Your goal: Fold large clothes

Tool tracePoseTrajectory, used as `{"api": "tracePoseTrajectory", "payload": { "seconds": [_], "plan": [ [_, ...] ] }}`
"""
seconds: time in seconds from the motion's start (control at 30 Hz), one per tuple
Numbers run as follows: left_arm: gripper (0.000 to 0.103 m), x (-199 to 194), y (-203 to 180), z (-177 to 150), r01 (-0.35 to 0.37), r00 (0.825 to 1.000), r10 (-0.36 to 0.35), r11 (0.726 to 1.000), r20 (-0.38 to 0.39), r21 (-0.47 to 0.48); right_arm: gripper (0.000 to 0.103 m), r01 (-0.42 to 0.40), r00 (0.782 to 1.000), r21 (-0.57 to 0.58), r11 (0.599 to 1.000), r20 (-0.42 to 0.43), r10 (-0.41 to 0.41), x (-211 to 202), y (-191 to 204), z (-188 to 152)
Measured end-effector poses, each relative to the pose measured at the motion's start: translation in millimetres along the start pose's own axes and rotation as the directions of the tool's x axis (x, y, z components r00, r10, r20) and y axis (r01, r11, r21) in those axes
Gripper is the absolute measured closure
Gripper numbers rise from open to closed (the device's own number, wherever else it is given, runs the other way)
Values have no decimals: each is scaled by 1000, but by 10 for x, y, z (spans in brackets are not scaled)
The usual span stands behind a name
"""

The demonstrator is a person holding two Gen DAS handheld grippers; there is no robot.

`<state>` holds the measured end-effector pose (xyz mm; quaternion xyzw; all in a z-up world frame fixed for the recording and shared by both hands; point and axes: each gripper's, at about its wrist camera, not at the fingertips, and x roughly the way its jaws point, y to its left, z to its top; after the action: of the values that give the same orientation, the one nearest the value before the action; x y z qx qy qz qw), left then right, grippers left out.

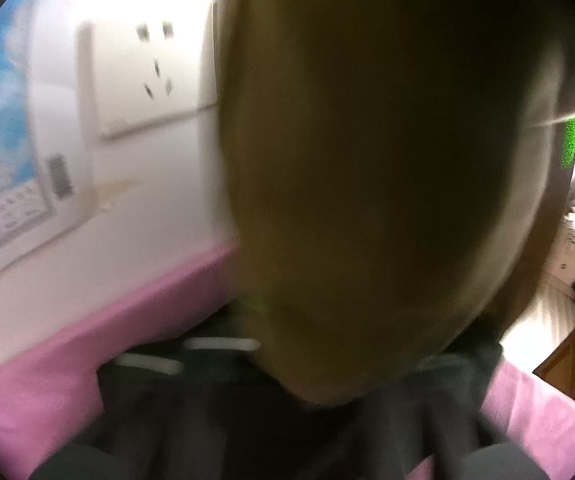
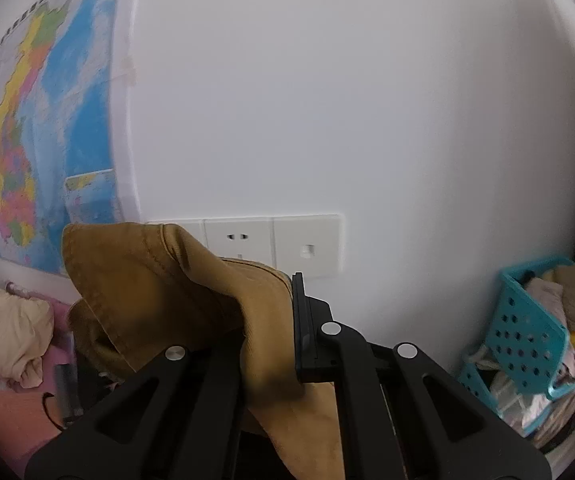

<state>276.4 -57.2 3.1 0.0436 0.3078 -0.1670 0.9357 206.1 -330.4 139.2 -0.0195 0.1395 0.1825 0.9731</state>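
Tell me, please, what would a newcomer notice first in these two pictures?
First, the brown garment: in the right wrist view it bunches at lower centre, clamped in the right gripper, whose jaws are shut on it, and in the left wrist view it hangs so close that it blurs and fills most of the frame. Next, the colourful map on the white wall at the left. Last, the blue perforated basket full of clothes at the lower right.
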Motion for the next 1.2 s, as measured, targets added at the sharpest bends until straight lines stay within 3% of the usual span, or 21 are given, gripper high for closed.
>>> {"api": "tracePoseTrajectory", "payload": {
  "seconds": [0.1,0.27,0.37,0.53,0.57,0.67,0.8,0.93,1.07,1.13,1.2],
  "plan": [
    [99,-117,-141,202,-24,998,23,1000,59,13,101,62,998,23,998,28,-63,-281,-197,104],
    [99,-724,-663,639,-10,982,-10,994,191,104,101,148,971,7,989,191,-146,-1207,-250,586],
    [99,-1361,-784,910,8,941,-35,997,337,82,101,165,934,-12,986,322,-152,-1922,-93,882],
    [99,-2697,-772,1117,-2,844,-38,997,535,74,101,146,870,-57,988,483,-101,-2956,268,1137],
    [99,-3042,-738,1093,-32,819,-12,997,574,66,101,125,856,-68,990,512,-72,-3179,358,1155],
    [99,-3802,-651,916,-111,768,57,993,638,46,101,69,839,-119,991,545,7,-3600,615,1134],
    [99,-4583,-634,616,-211,716,134,977,685,29,101,-26,850,-167,986,515,110,-3888,900,1037],
    [99,-5304,-970,294,-306,679,223,952,699,-6,101,-152,845,-222,963,477,243,-4082,1148,907],
    [99,-5910,-1035,-102,-398,654,315,917,688,-42,101,-319,799,-265,910,442,408,-4290,1339,788],
    [99,-6152,-1124,-284,-468,634,375,882,676,-51,101,-369,781,-277,887,425,458,-4303,1401,747],
    [99,-6332,-1185,-391,-512,637,426,857,642,-61,101,-416,772,-269,868,401,494,-4175,1453,743]
  ]
}}
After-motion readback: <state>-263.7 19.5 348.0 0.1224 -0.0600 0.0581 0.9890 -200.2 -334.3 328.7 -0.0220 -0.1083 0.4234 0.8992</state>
